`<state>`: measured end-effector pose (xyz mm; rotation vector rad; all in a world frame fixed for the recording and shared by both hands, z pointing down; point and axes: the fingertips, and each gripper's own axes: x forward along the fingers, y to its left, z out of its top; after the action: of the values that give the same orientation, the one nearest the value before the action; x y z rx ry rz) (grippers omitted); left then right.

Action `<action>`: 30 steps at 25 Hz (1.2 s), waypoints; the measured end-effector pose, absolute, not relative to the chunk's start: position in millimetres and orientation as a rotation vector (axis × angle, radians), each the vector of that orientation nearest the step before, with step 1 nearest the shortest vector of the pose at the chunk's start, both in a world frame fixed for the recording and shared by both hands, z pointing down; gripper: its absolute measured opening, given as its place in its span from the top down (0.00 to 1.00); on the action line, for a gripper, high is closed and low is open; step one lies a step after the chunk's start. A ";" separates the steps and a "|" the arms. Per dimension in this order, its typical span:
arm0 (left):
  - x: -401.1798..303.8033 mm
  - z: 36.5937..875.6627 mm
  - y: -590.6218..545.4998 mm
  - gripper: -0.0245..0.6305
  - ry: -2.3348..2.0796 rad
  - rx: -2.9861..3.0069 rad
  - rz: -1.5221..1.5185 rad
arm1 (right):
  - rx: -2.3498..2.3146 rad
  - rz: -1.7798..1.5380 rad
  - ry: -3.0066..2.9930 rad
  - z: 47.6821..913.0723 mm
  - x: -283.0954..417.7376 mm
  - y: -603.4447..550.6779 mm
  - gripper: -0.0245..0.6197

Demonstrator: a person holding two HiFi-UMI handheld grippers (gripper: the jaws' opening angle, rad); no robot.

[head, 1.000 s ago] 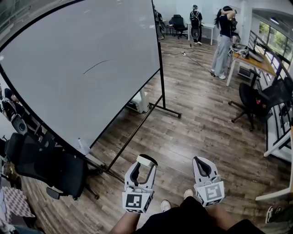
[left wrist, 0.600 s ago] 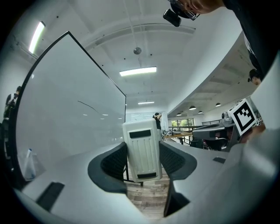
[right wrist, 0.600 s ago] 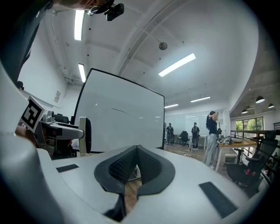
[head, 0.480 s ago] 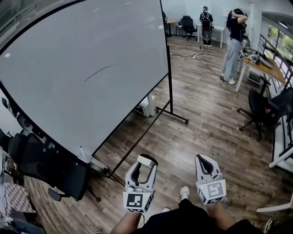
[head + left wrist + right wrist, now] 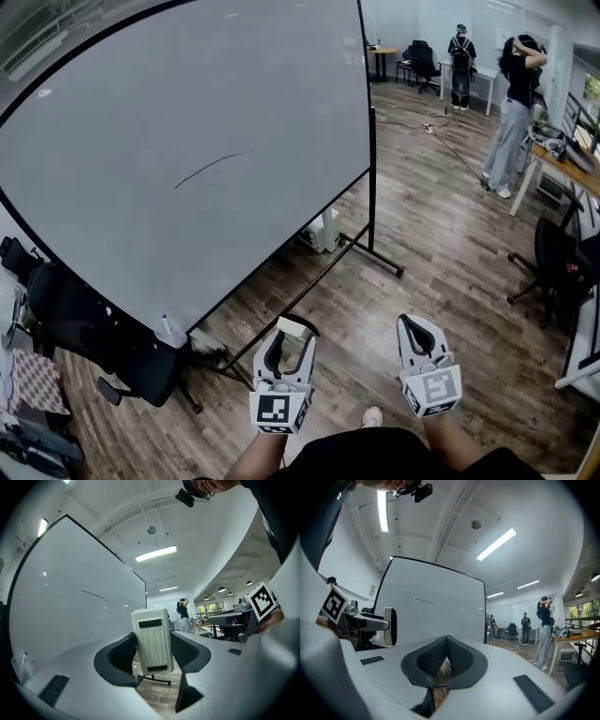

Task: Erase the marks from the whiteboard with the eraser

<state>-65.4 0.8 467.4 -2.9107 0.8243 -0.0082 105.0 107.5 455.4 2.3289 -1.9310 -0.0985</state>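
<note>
Because the eraser (image 5: 151,637) looks like a light, rigid plastic block with ribbed faces, it should neither flex nor slip where the left gripper (image 5: 287,352) has it: fingers (image 5: 123,654) clamped on its flanks, held low and well apart from the whiteboard (image 5: 187,112). One thin mark (image 5: 214,167) awaits wiping. The right gripper (image 5: 419,342) has its fingers together, empty. The stand foot (image 5: 370,255) and a black chair (image 5: 89,328) flank the approach.

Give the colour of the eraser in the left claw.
White eraser, clearest in left gripper view.
</note>
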 end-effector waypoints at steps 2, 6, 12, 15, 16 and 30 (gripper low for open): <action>-52.6 467.9 -8.7 0.59 0.879 -2.893 -0.026 | 2.295 -0.095 -1.973 454.9 120.7 93.5 0.93; -36.3 463.9 -23.7 0.59 0.991 -2.883 -0.013 | 2.237 -0.087 -2.062 451.8 143.5 67.0 0.93; -32.0 459.0 -48.4 0.59 1.135 -2.826 -0.031 | 2.139 -0.101 -2.152 452.5 163.1 25.8 0.93; -39.6 461.3 -69.2 0.59 1.224 -2.803 -0.053 | 2.066 -0.125 -2.194 456.8 162.3 -1.6 0.93; -42.3 462.4 -78.7 0.59 1.256 -2.794 -0.057 | 2.043 -0.127 -2.207 459.2 162.2 -13.2 0.93; -78.9 441.5 -223.9 0.59 1.461 -2.642 0.047 | 1.873 -0.216 -2.403 432.8 123.7 -193.7 0.93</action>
<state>-78.9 -223.9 441.5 -2.6424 1.4606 0.0472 123.7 -193.7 432.8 1.8734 -2.4028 -0.2161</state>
